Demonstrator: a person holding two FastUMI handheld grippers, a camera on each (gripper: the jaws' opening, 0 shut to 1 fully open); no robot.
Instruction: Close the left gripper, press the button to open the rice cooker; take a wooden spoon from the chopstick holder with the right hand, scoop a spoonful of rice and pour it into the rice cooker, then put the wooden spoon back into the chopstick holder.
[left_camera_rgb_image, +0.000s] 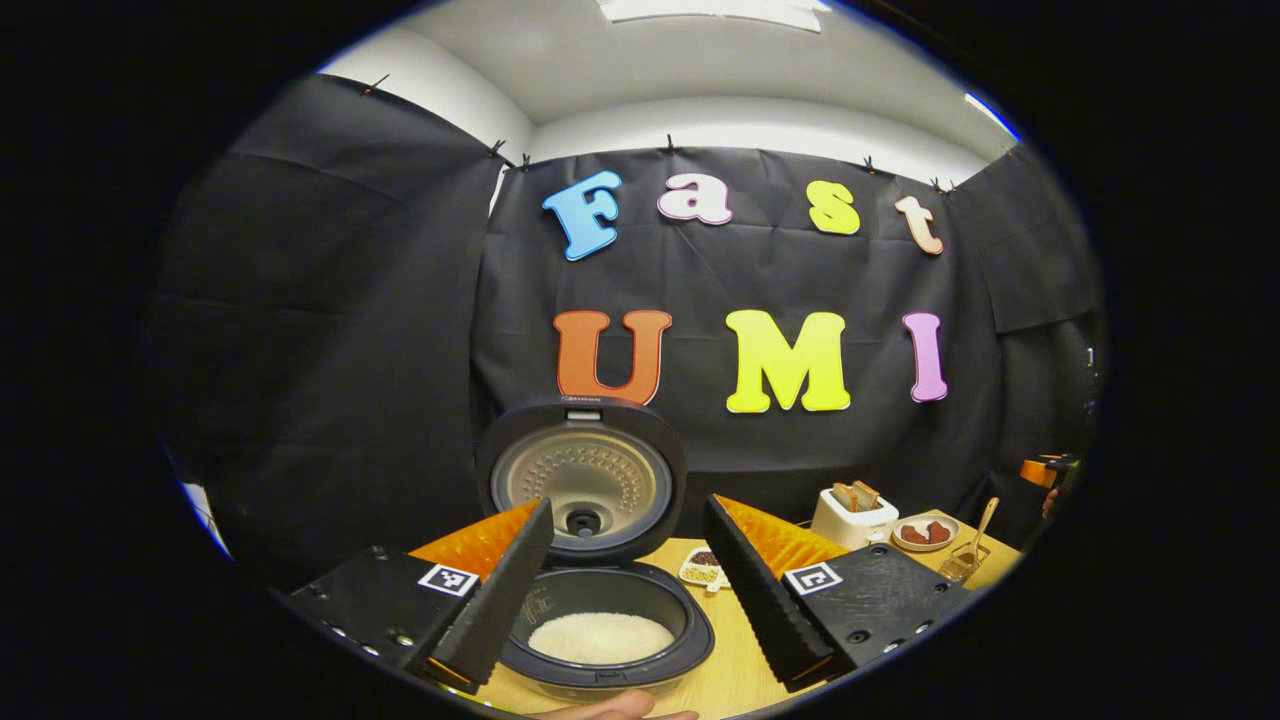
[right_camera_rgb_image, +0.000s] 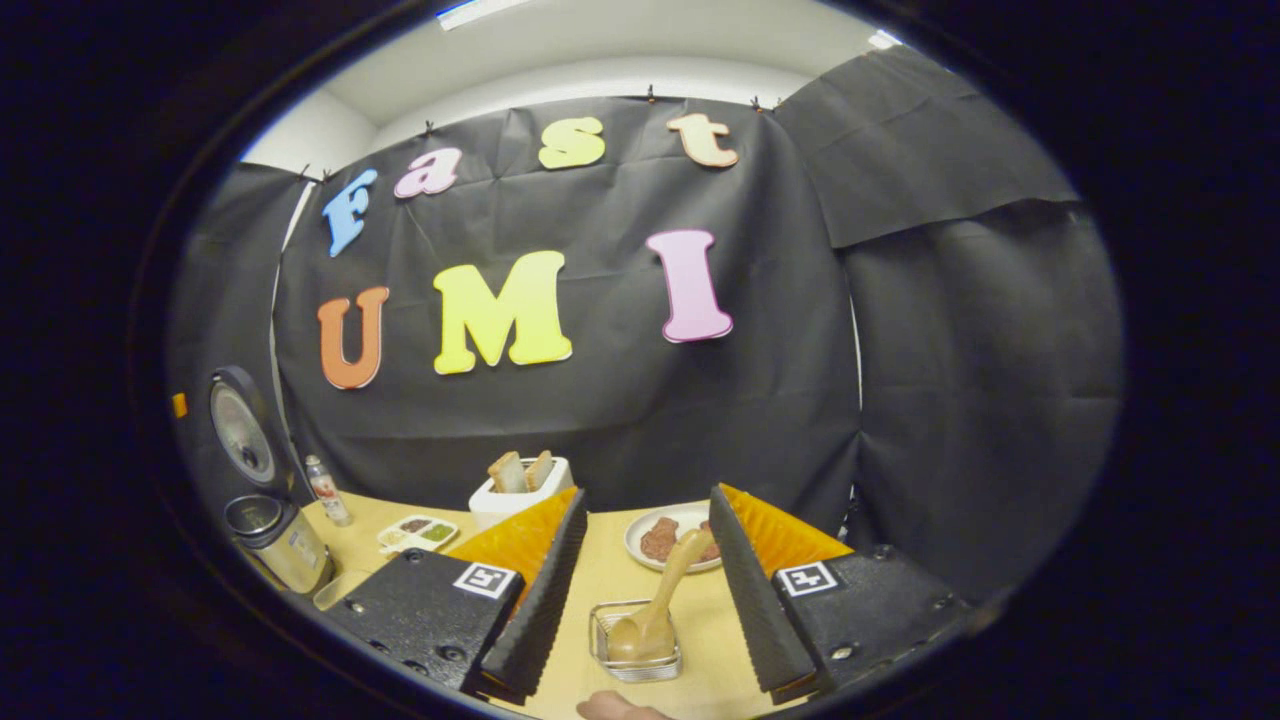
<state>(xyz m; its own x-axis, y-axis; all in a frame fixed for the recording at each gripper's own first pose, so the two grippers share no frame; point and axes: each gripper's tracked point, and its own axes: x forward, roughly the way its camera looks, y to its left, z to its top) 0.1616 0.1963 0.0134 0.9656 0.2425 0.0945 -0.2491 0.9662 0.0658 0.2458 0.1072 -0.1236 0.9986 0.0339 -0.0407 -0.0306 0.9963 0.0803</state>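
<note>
The rice cooker (left_camera_rgb_image: 600, 660) stands open just below my left gripper (left_camera_rgb_image: 628, 508), its lid (left_camera_rgb_image: 580, 478) upright and white rice (left_camera_rgb_image: 600, 635) in the pot. That gripper is open, with nothing between its fingers. At the table's far right the wooden spoon (left_camera_rgb_image: 985, 522) leans in the wire chopstick holder (left_camera_rgb_image: 962, 565). In the right gripper view the same spoon (right_camera_rgb_image: 668, 590) stands bowl-down in the holder (right_camera_rgb_image: 635, 650), between and just beyond the fingers of my open right gripper (right_camera_rgb_image: 645, 495), touching neither. The cooker (right_camera_rgb_image: 278, 545) sits far left there.
On the wooden table (right_camera_rgb_image: 600, 580) are a white toaster (right_camera_rgb_image: 520, 490) holding bread, a plate (right_camera_rgb_image: 665, 535) of brown food, a divided sauce dish (right_camera_rgb_image: 420, 533) and a small bottle (right_camera_rgb_image: 325, 490). A person's fingertip (right_camera_rgb_image: 620, 708) shows at the bottom edge. Black cloth walls surround the booth.
</note>
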